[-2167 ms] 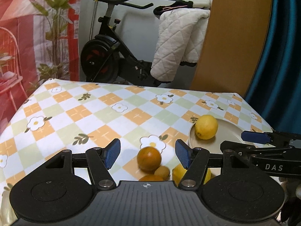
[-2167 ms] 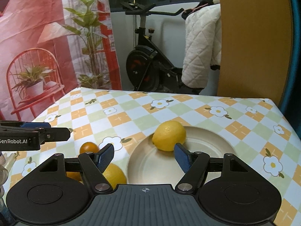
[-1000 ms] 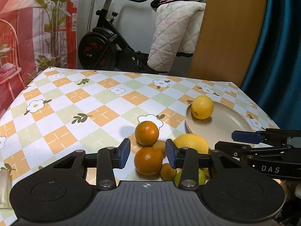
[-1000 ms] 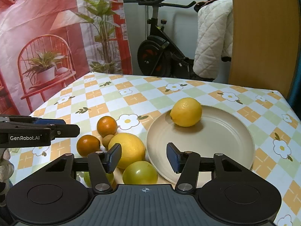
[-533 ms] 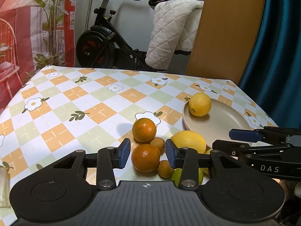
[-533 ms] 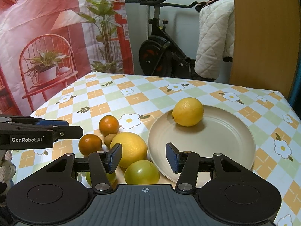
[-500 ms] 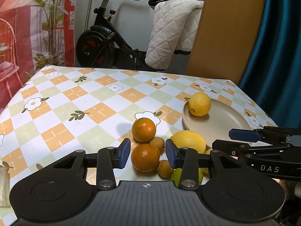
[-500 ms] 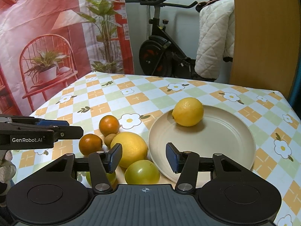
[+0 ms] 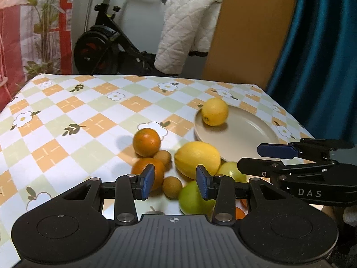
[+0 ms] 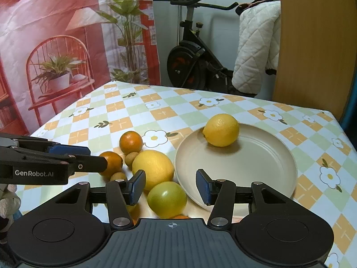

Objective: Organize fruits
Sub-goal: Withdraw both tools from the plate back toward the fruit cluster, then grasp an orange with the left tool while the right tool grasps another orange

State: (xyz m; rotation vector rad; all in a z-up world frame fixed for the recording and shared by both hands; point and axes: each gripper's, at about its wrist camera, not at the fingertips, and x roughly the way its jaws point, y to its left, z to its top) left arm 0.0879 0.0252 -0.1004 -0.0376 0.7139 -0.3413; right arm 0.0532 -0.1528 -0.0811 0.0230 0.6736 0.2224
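A lemon [image 10: 221, 130] lies on the beige plate [image 10: 263, 169]. Left of the plate sits a cluster: a large yellow fruit [image 10: 152, 168], two oranges [image 10: 131, 142], small brown fruits [image 10: 131, 158] and a green fruit [image 10: 167, 198]. My right gripper [image 10: 170, 187] hovers over the green fruit with its jaws closing; the pads stand clear of it. My left gripper [image 9: 174, 182] is open above a small brown fruit [image 9: 171, 187], between an orange [image 9: 148, 174] and a green fruit [image 9: 191, 197]. Neither gripper holds anything.
The checked tablecloth [image 9: 89, 120] stretches bare to the left and far side. The table's right edge runs close behind the plate [image 9: 245, 134]. Beyond the table stand an exercise bike [image 10: 191, 67], a quilted white cover [image 9: 185, 33] and a wooden panel [image 10: 312, 44].
Both grippers' jaws have narrowed since the earliest frames, the right one a little more in the last half second. The left view has swung slightly right. The fruits lie where they were.
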